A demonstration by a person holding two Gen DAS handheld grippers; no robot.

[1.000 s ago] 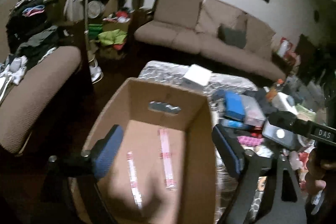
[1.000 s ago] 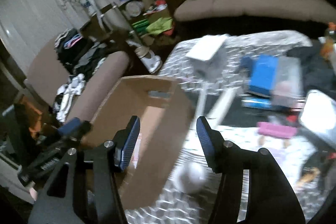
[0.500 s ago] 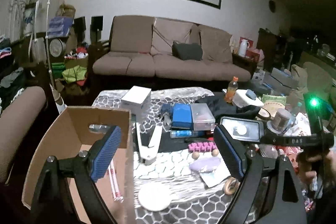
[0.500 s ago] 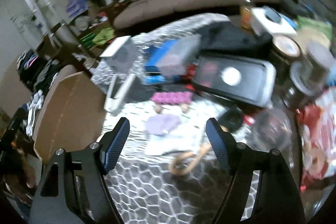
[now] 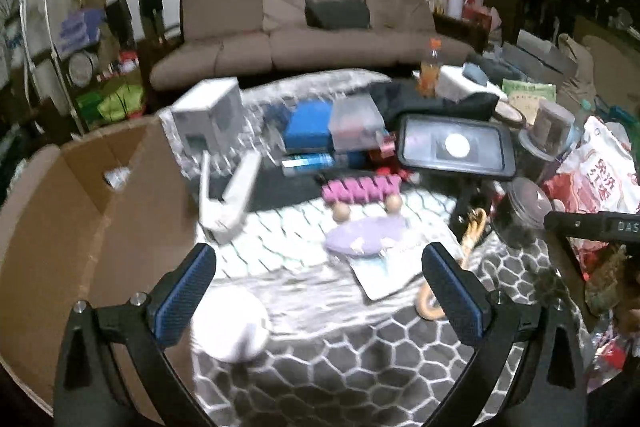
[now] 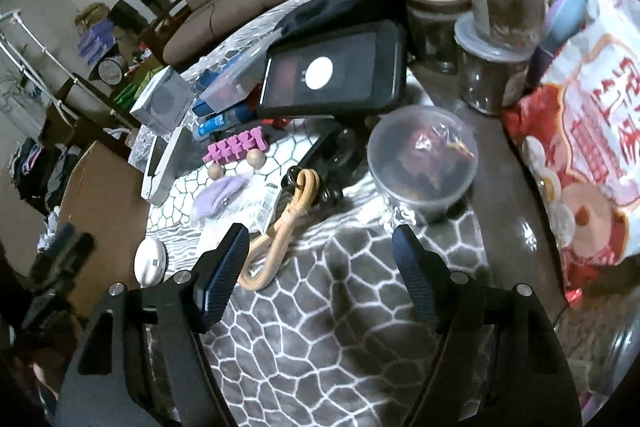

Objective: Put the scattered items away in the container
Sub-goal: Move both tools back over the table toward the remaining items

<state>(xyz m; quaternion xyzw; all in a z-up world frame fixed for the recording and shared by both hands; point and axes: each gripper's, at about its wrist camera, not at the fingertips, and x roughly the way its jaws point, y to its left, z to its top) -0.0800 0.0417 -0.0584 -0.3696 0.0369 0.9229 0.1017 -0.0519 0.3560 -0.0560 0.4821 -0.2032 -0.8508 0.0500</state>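
An open cardboard box (image 5: 72, 211) stands at the table's left edge; it also shows in the right wrist view (image 6: 100, 187). My left gripper (image 5: 316, 287) is open and empty above a white oval case (image 5: 230, 323). Beyond it lie a lilac pouch (image 5: 364, 237), a pink comb-like piece (image 5: 360, 187), two wooden beads (image 5: 342, 214) and a white folding tool (image 5: 230, 199). My right gripper (image 6: 320, 275) is open and empty over the patterned cloth, beside a tan cord loop (image 6: 280, 239). The white case (image 6: 150, 261) lies to its left.
A black-rimmed tray (image 6: 336, 75), a round lidded tub (image 6: 424, 159), jars (image 6: 496, 63) and a red-and-white snack bag (image 6: 592, 131) crowd the right side. A white box (image 5: 208, 115), blue box (image 5: 308, 125) and clear box (image 5: 356, 119) sit at the back. A sofa (image 5: 304, 27) stands beyond.
Both grippers swung from the cardboard box toward the cluttered table. The left one came down and closer to the white case. The right one moved right, near the tub and cord.
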